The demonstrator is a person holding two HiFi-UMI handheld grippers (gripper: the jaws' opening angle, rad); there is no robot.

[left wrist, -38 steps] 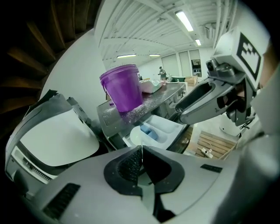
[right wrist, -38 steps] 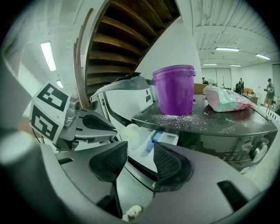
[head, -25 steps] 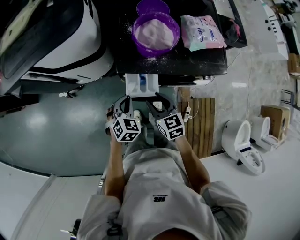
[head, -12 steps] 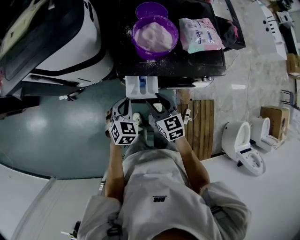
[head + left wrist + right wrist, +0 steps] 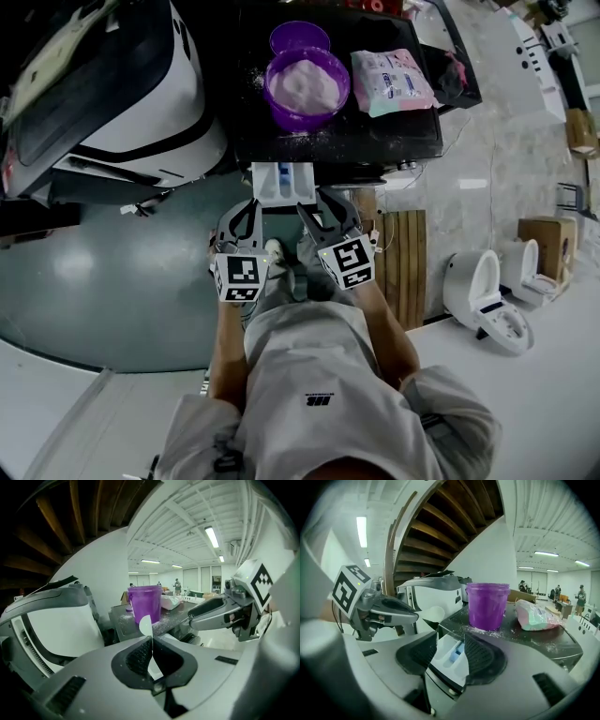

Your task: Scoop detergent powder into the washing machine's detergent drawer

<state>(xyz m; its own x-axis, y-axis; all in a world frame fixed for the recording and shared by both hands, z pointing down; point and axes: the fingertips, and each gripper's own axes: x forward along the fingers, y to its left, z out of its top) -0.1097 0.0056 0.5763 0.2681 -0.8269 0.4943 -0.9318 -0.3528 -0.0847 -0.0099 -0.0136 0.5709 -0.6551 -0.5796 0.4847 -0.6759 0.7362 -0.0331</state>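
Overhead, the head view shows a round purple plastic tub (image 5: 305,119) heaped with pale detergent powder (image 5: 306,82). It stands on the dark, powder-dusted top of the washing machine (image 5: 375,131), with a soft pastel pouch (image 5: 390,82) to its right. The white rectangular detergent drawer (image 5: 281,181) juts out on the near side, and the left gripper (image 5: 246,214) and right gripper (image 5: 323,214) sit just near of it. Only the left gripper view reveals its ribbed black pads (image 5: 138,656) clamped on a thin white scoop (image 5: 146,624), seen edge-on. The right gripper view shows its jaws spread and empty, framing the drawer's blue insert (image 5: 455,655).
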